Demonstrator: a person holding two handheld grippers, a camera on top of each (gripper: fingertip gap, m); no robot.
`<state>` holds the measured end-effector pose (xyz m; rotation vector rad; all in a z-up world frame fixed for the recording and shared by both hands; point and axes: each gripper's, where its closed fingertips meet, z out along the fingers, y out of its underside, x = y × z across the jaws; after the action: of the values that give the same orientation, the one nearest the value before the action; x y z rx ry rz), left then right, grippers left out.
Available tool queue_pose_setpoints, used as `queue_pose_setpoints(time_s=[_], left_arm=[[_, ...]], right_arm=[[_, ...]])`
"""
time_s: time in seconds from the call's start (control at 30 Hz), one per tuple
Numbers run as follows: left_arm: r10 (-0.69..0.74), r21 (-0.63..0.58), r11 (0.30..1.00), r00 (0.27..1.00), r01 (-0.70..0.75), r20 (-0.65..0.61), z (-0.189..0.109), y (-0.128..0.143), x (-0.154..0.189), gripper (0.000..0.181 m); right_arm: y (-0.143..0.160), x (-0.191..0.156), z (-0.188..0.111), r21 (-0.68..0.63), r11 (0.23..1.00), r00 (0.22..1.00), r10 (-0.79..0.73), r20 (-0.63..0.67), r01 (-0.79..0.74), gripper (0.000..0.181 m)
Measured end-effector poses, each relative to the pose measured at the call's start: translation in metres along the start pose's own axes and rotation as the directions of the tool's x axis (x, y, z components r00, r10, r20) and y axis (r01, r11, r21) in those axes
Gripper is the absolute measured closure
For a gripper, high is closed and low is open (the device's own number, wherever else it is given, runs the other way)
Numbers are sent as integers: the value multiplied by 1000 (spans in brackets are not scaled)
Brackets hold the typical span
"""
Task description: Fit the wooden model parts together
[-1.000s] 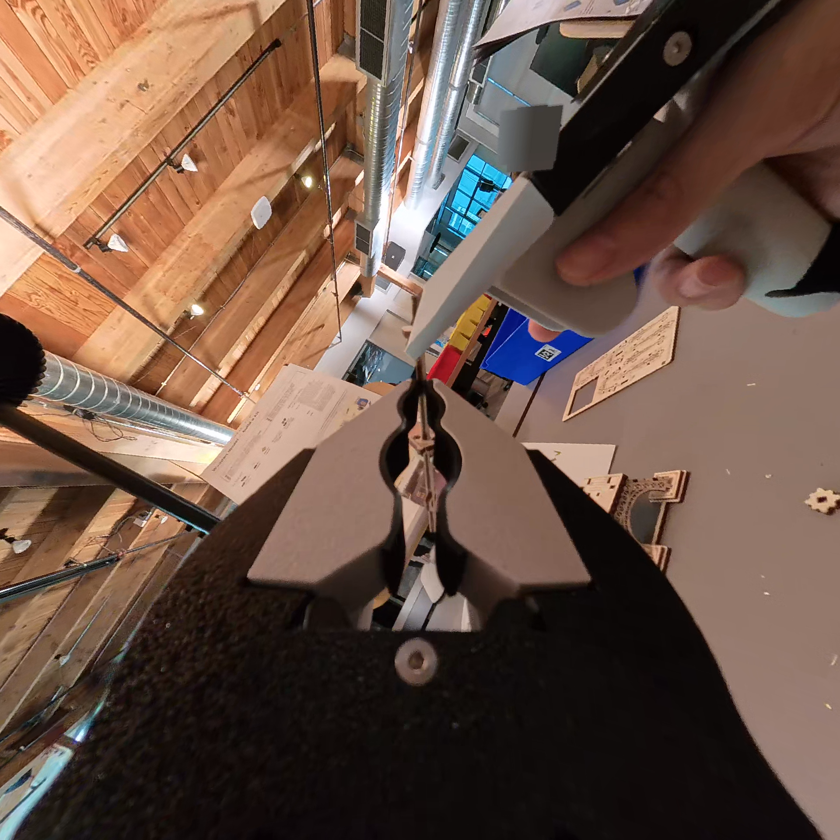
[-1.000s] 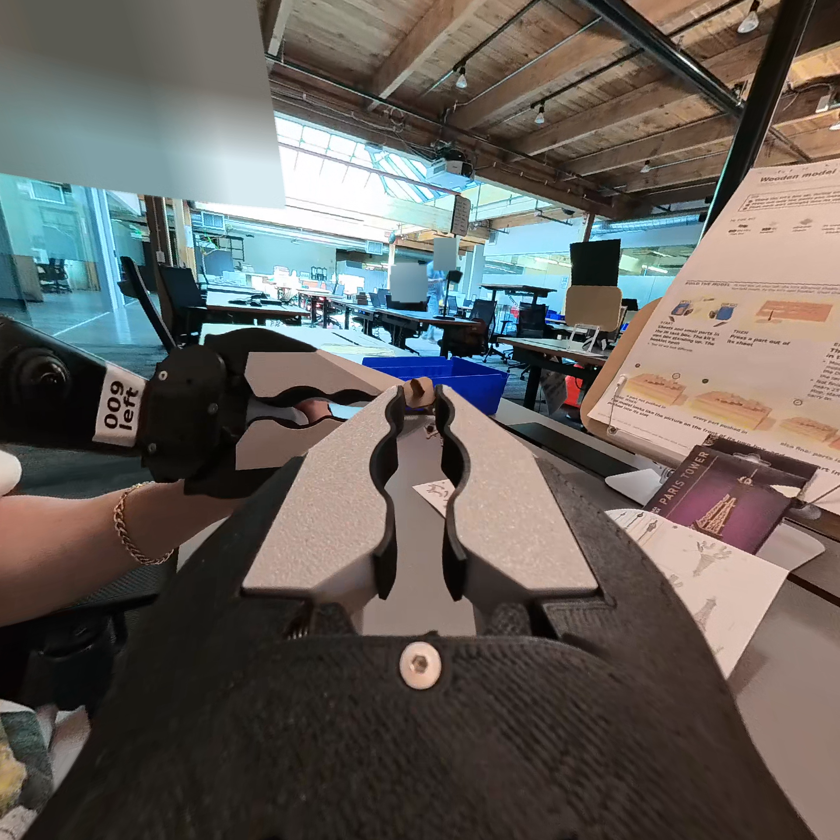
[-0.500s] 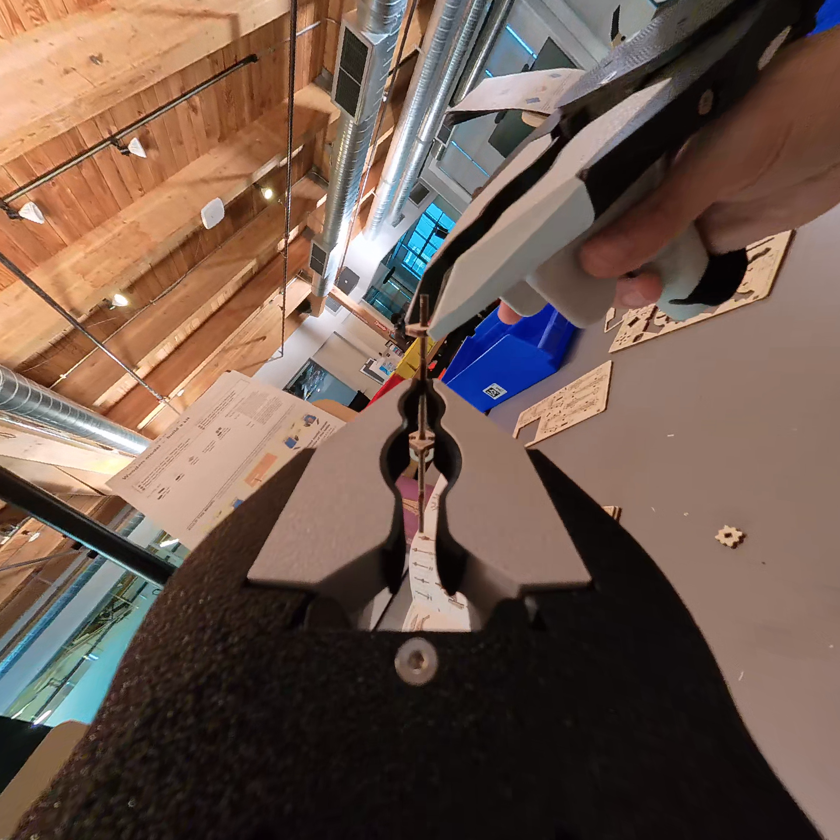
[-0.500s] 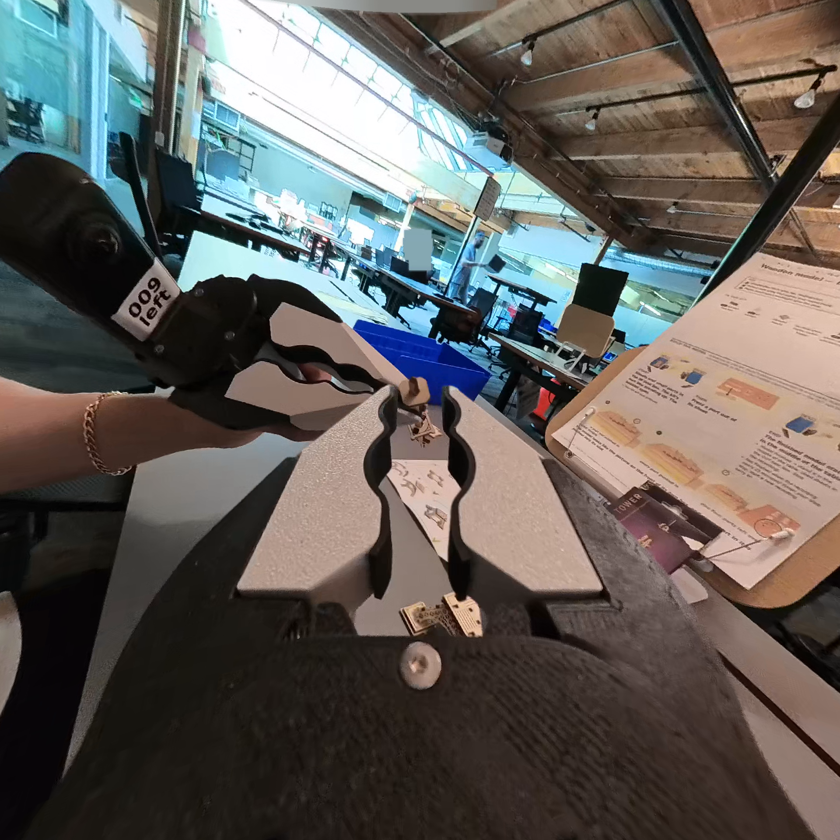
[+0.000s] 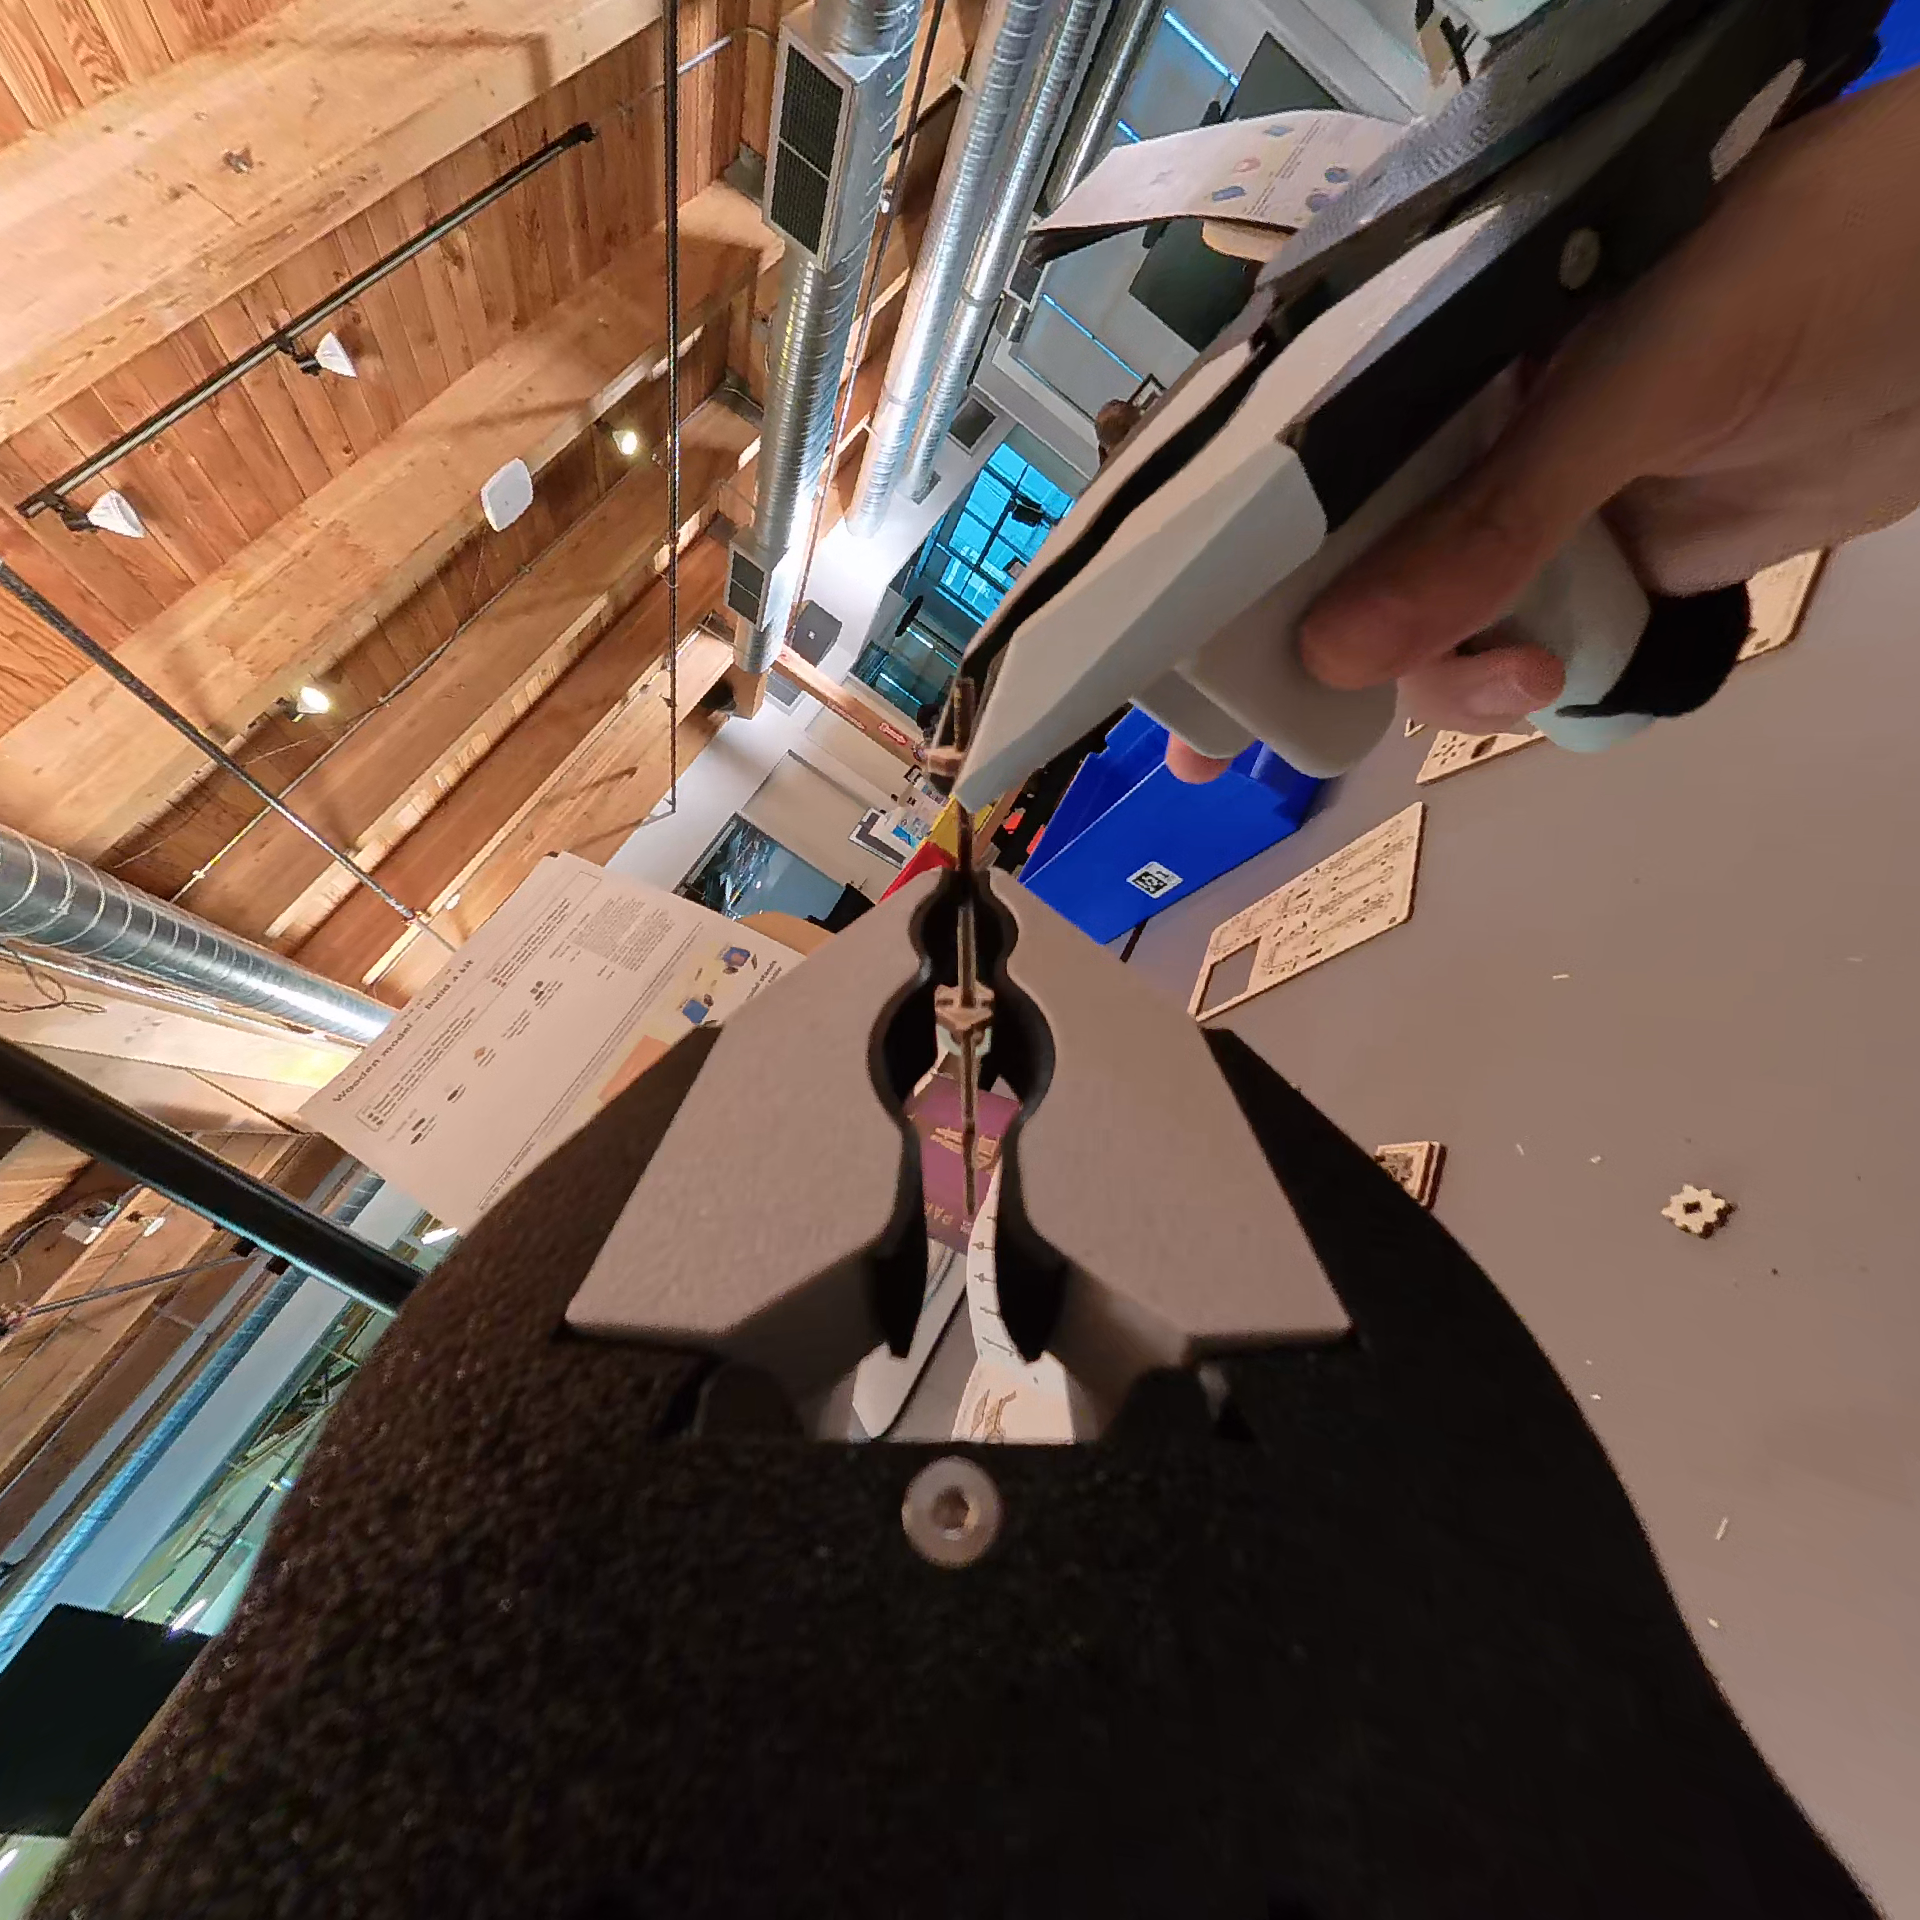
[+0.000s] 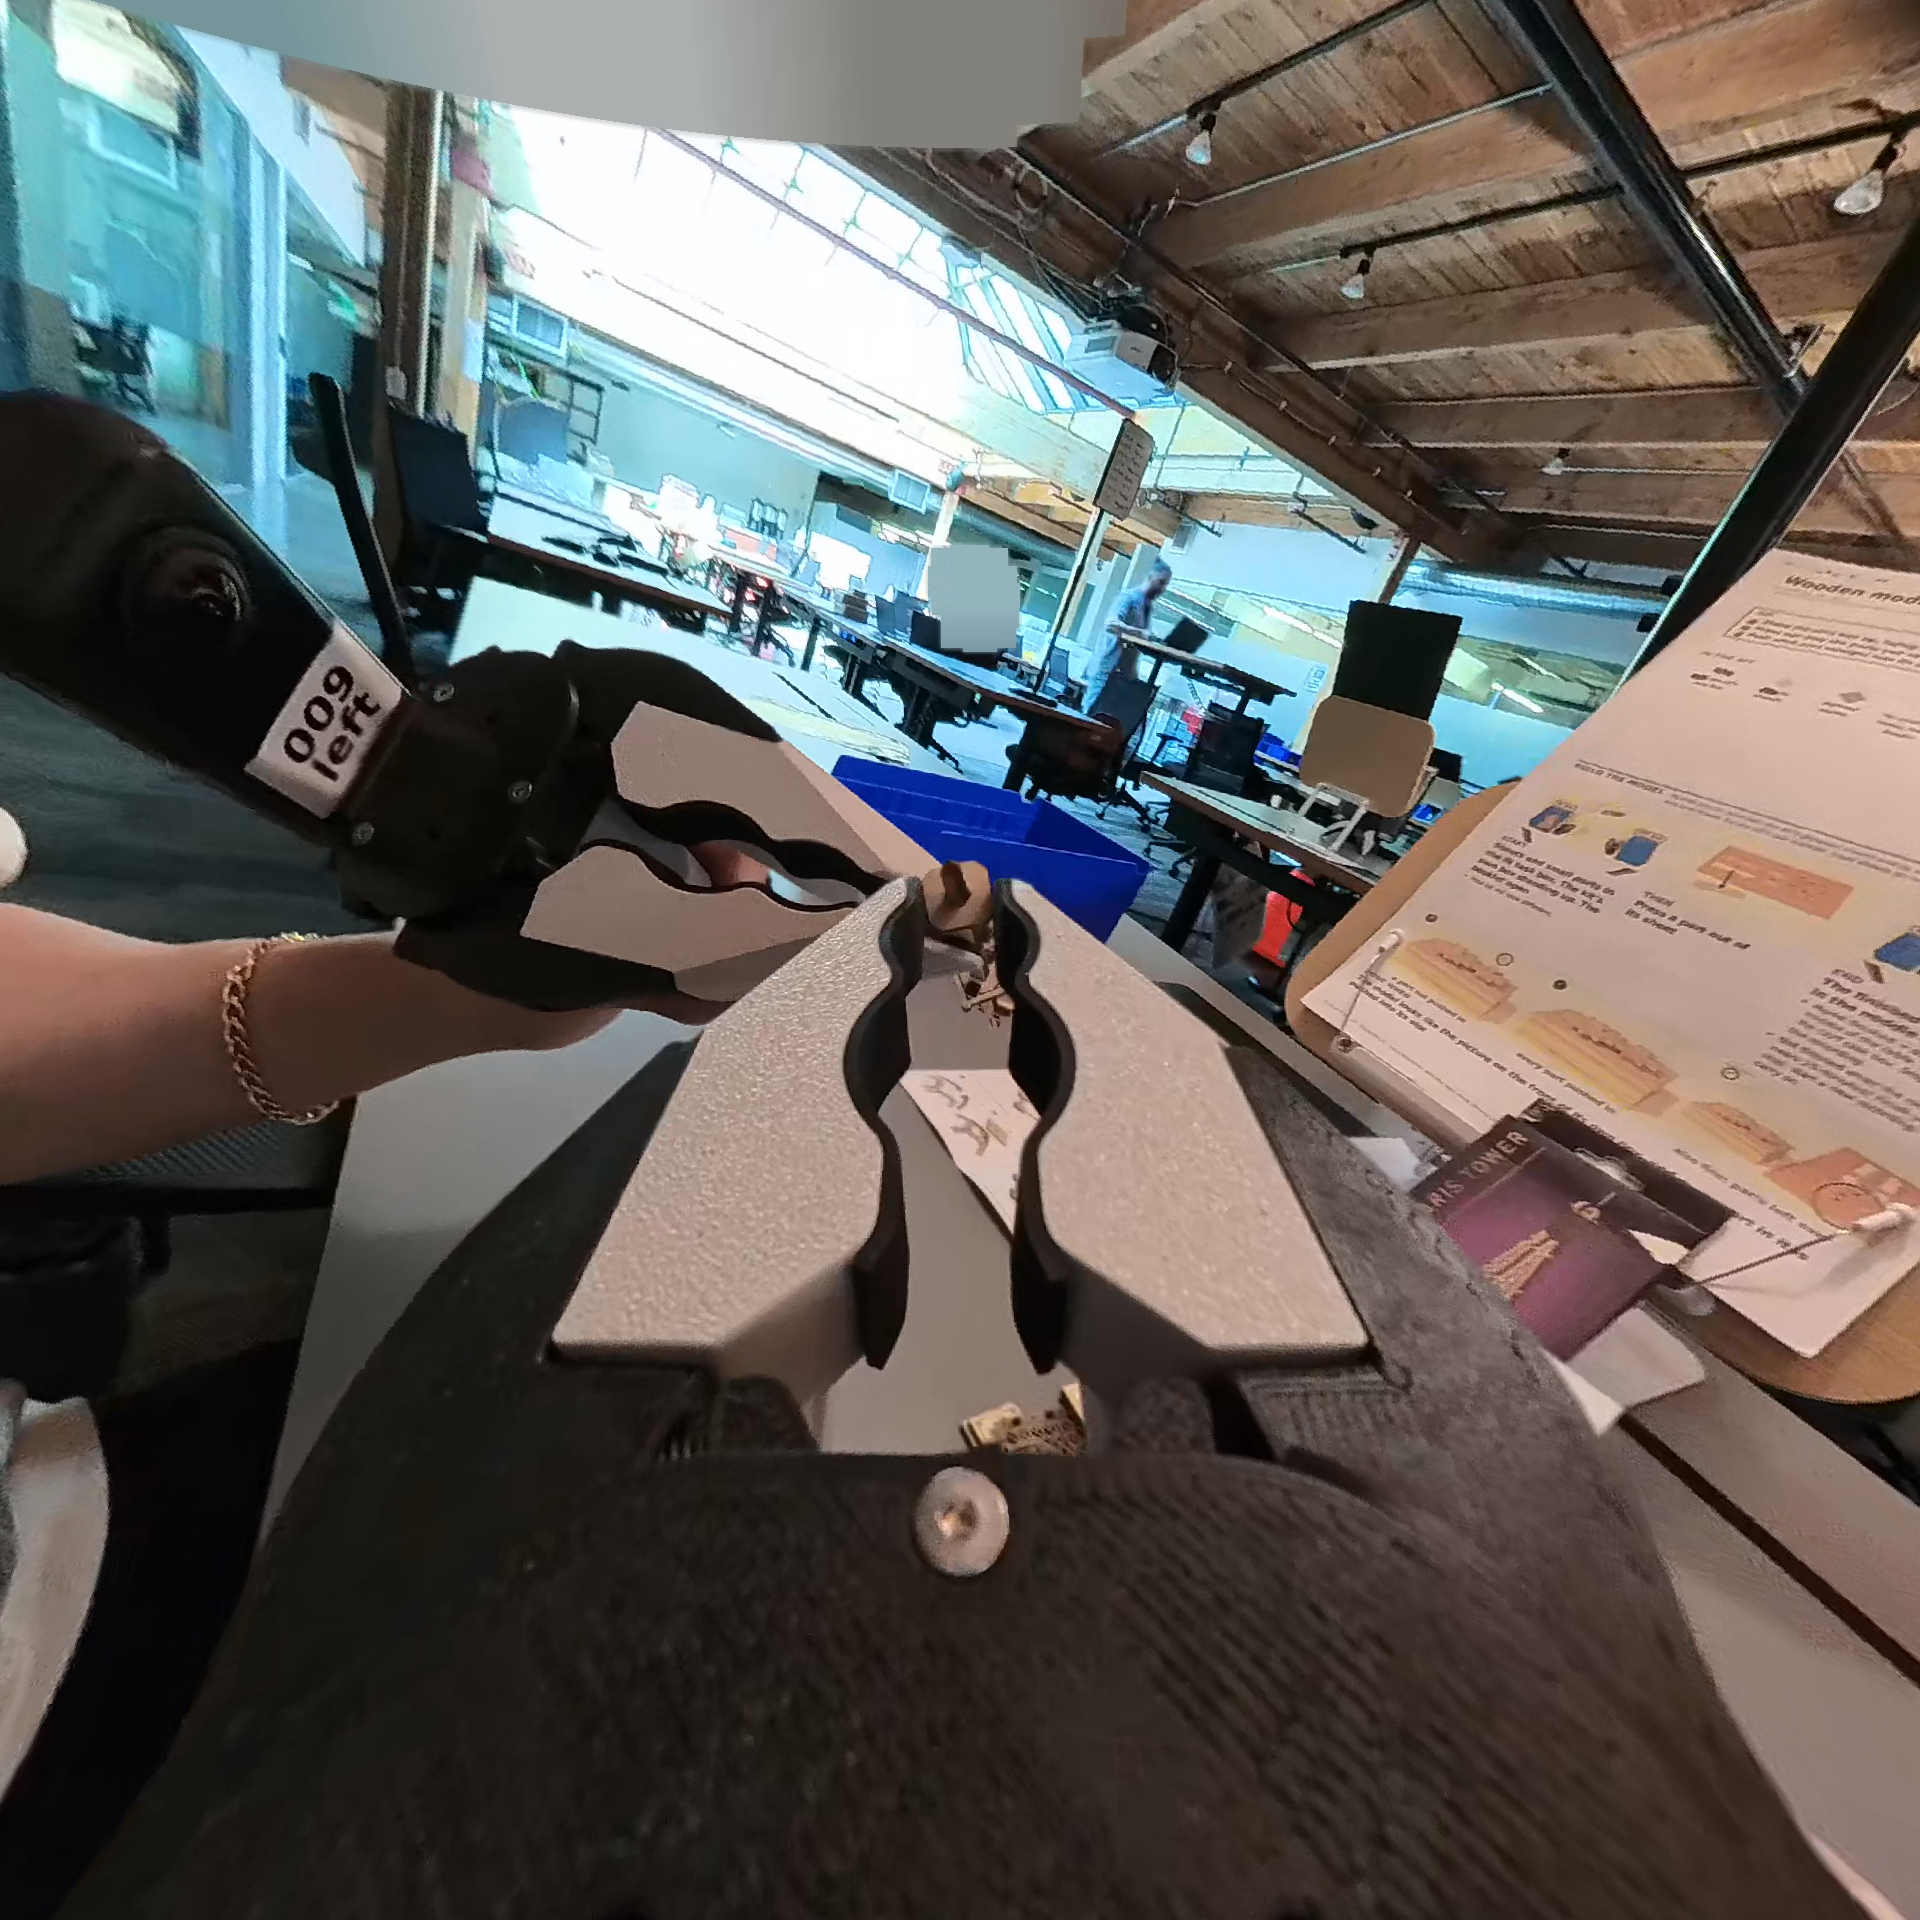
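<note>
Thin laser-cut wood strip sits edge-on in the left claw, pinched btwn the two grey tips, w/ its long axis running straight up the middle of the left wrist frame, along the claw's fingers. Top end pokes out past the tips and carries a small tan piece at upper centre.

Right claw, in its own view, is at a narrow gap. The small tan piece sits btwn its tips at centre frame, but can't tell for sure if they press on it or just flank it. In the left wrist view the right claw comes in from the upper right and its tip is touching or just beside the strip's top end.

So the two claws meet at roughly a right angle, right one nearer the joint. Judgement: fitting step is in hand, and the push should go along the strip's long axis, since a sideways shove could snap it.

Spare part sheets lie flat on the grey tabletop, right of frame, well apart.
</note>
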<state>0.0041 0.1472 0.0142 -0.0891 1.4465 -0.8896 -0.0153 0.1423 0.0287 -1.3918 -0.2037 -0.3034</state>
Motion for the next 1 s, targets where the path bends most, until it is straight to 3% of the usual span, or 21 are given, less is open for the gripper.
queue_pose_setpoints(time_s=[0.2,0.4,0.7,1.0], left_arm=[[-22,-13,1000,1000,22,-11,2,2,1,181],[26,-59,998,1000,-26,8,5,7,3,181],[-5,-41,999,1000,6,15,4,3,1,181],[-22,-33,999,999,24,39,4,0,-2,181]], right_arm=[[1,1,0,11,998,998,63,8,-64,171],[-6,5,-3,64,996,998,62,-21,-61,170],[-5,5,-4,57,998,999,29,-19,-28,172],[-15,5,-6,131,991,999,26,-30,-22,181]])
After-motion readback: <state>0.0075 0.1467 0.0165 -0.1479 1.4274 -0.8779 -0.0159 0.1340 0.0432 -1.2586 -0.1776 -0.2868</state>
